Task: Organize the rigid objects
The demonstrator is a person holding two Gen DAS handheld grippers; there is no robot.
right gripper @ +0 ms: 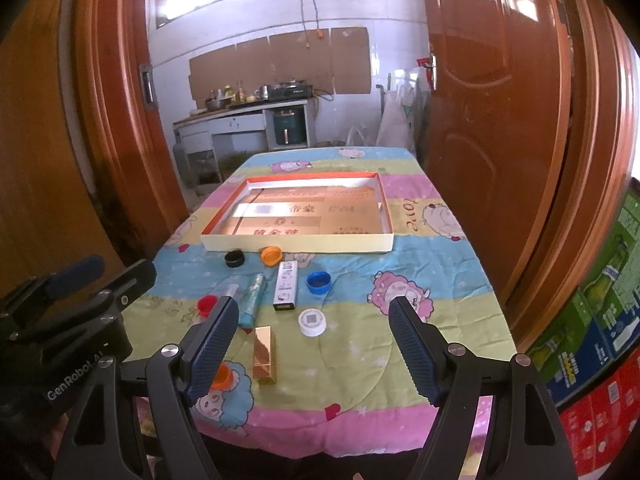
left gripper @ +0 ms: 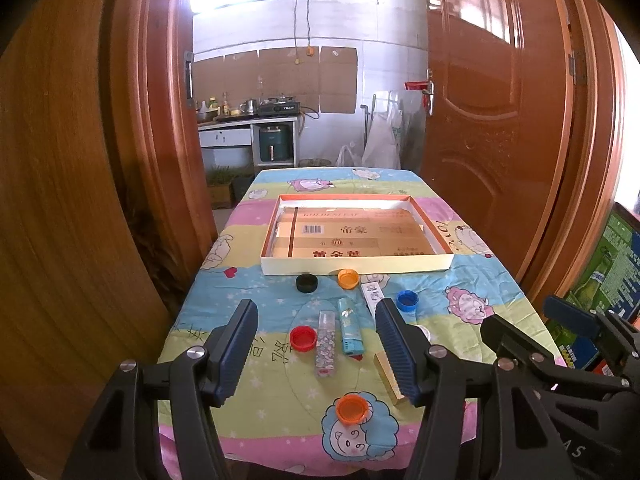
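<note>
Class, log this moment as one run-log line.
left gripper: open, empty | right gripper: open, empty | tray: empty | caps, lighters, boxes: loose on the cloth

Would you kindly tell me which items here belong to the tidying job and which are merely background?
Job: shallow box, black cap, orange cap, blue cap, red cap, white cap, gold box, teal lighter.

Background: wooden door, air fryer, stove.
</note>
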